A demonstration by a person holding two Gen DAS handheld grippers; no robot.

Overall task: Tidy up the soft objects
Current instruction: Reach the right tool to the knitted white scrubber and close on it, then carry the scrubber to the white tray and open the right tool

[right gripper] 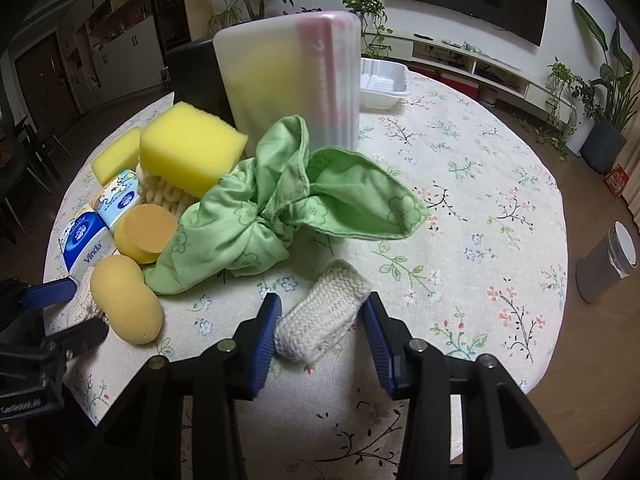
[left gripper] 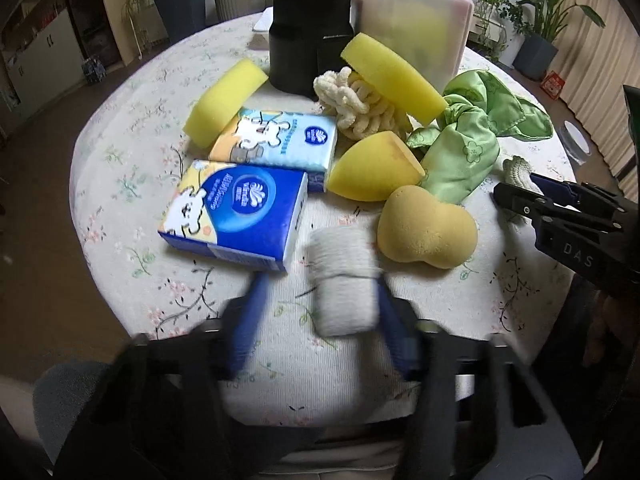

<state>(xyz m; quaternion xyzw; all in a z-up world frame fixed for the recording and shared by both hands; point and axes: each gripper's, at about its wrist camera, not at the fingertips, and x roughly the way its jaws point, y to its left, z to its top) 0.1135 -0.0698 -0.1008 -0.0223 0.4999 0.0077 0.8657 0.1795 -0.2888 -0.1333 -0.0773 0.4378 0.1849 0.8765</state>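
We pinch the soft, light knitted roll (right gripper: 322, 314) at lower centre across its middle, right gripper (right gripper: 320, 338) fingers clamped on it.

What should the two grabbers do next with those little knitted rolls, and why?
Probably lift both rolls. The right gripper has a white knitted roll between its pads, and the left gripper seems to have one too, though it is blurred. Both rolls lie on the table apart from the sponge pile.
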